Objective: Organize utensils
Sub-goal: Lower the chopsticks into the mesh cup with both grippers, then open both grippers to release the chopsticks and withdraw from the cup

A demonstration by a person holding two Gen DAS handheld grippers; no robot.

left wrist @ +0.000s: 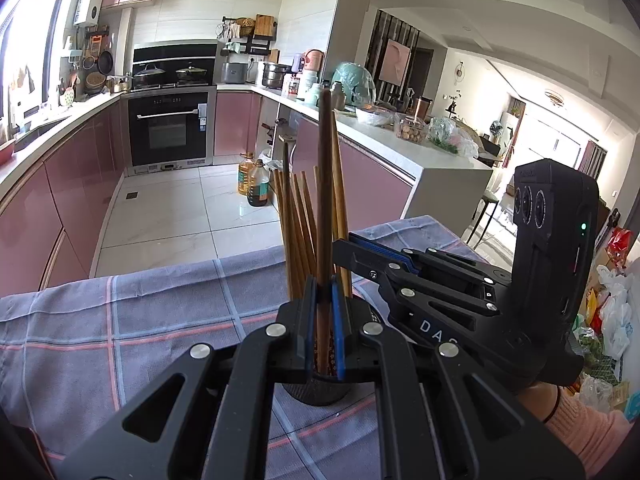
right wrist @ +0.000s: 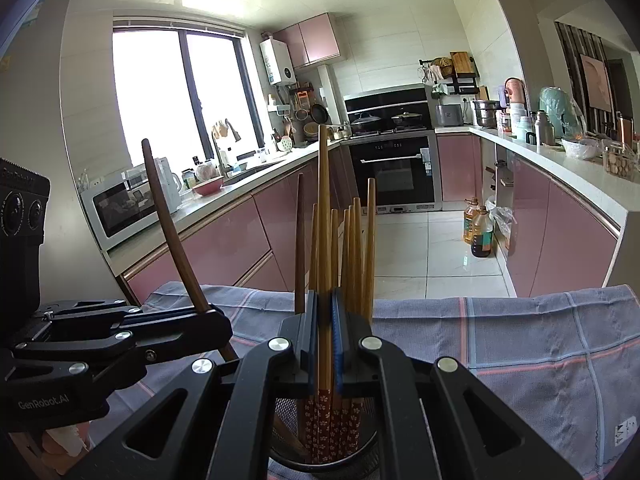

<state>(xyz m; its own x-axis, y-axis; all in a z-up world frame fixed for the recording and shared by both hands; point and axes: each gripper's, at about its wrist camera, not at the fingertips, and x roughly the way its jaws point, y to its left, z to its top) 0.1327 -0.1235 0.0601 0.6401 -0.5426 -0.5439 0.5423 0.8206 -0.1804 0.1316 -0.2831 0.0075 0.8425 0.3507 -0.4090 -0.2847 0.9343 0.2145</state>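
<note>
The left gripper (left wrist: 323, 312) pinches a dark chopstick (left wrist: 324, 184) standing in the cup (left wrist: 316, 394) right under it. The right gripper (right wrist: 325, 340) squeezes a light chopstick (right wrist: 324, 216) in the same cup, with more chopsticks (right wrist: 354, 252) just behind its fingers.

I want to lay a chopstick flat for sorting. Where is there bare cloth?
Free: the checked cloth right of the black holder, out to its far edge, and the cloth left of the holder in the left wrist view. Crowded: over the holder, where the left gripper and right gripper each pinch a chopstick.
</note>
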